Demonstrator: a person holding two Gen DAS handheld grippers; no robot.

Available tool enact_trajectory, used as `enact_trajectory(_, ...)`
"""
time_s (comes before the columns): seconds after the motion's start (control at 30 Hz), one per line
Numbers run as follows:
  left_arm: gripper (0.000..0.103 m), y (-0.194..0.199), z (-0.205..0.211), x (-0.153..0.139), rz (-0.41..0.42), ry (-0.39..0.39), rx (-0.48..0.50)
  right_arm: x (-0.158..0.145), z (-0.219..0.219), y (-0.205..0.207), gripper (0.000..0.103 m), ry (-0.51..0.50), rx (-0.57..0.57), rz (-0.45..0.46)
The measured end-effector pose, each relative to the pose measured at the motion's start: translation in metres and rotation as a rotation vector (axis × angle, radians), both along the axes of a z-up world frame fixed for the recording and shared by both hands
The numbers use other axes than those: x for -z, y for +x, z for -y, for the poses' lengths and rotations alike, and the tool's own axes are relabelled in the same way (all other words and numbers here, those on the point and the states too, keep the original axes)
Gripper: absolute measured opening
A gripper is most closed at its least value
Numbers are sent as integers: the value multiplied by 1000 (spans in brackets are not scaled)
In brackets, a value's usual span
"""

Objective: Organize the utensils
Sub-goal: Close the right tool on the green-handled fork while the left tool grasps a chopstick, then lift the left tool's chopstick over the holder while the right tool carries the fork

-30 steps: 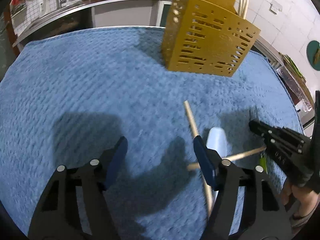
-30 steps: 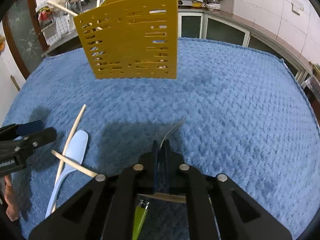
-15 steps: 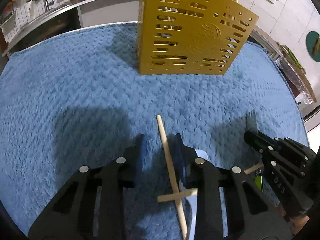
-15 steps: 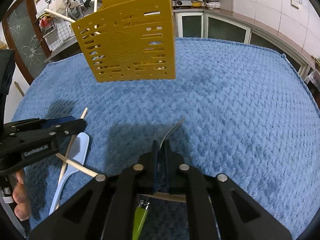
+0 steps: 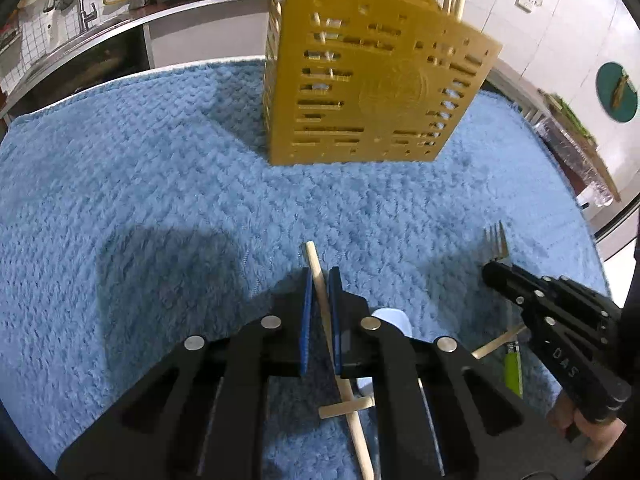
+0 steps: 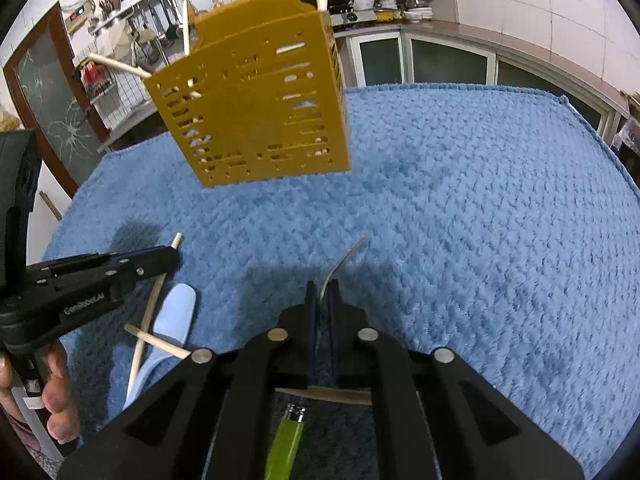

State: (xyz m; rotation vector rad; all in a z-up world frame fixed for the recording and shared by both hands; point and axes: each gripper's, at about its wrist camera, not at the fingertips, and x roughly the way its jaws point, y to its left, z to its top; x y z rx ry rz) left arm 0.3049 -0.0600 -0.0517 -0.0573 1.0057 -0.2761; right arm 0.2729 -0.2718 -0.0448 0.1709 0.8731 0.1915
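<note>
Closest to the left wrist camera, the left gripper (image 5: pixel 319 280) has its blue pads pressed against a wooden chopstick (image 5: pixel 320 280), clamped near the stick's far end. That chopstick runs back under the gripper and lies over a second chopstick (image 5: pixel 347 405) that crosses it, both just beside a pale blue spatula (image 6: pixel 172 316) on the blue towel (image 5: pixel 160 184). To the right, the right gripper (image 6: pixel 321 294) is closed on a metal fork (image 6: pixel 344 260), whose tines (image 5: pixel 496 244) poke forward past the fingertips; whether the fork is lifted off the towel cannot be told. A green lighter (image 6: pixel 286 436) lies beneath the right gripper, with a flat wooden stick (image 6: pixel 324 394) across in front of it. Farther off, near the middle of the towel, stands the perforated yellow utensil holder (image 5: pixel 372 92), already carrying several pale chopsticks (image 6: pixel 116 65) that stick out of its top.

Judging by this, both hands are at the pick-up step, each with one utensil secured and the holder well apart from them. The next move likely calls for lifting the chopstick clear without dragging the crossed one along, tipping it upright, and carrying it over the holder's open top; the fork needs the same swing to vertical. Since the chopstick is gripped off-centre, it may pivot as it rises.
</note>
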Motion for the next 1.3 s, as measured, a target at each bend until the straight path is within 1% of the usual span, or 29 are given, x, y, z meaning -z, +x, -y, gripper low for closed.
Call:
enact_trajectory(0.17,6,-9,-9,-16,46,-28,-3,-8,7,-3,5,39,18,35)
enact_trajectory(0.37,6,-17,-10,-32,90,-41,-1,-14,15,-4,5,73,29,51)
enact_trajectory(0.47,6,-24,-13,-39,105,-38,-6,-21,20,-7,5,95,40,66)
enact_trajectory(0.5,6,-27,-15,-45,117,-37,-4,-27,20,-10,5,101,39,85)
enact_trajectory(0.63,6,-39,-20,-69,172,-39,-7,-52,19,-20,3,105,44,155)
enact_trajectory(0.73,5,-48,-26,-84,209,-37,-7,-68,17,-26,2,90,41,197)
enact_trajectory(0.83,5,-56,-30,-94,247,-34,-13,-79,17,-28,2,90,36,221)
enact_trajectory(0.97,5,-60,-34,-108,295,-39,-18,-86,17,-30,2,108,29,240)
enact_trajectory(1.2,4,-64,-38,-124,372,-60,-23,-95,13,-35,2,84,20,299)
enact_trajectory(1.3,4,-61,-36,-130,388,-55,-31,-101,14,-34,2,84,16,318)
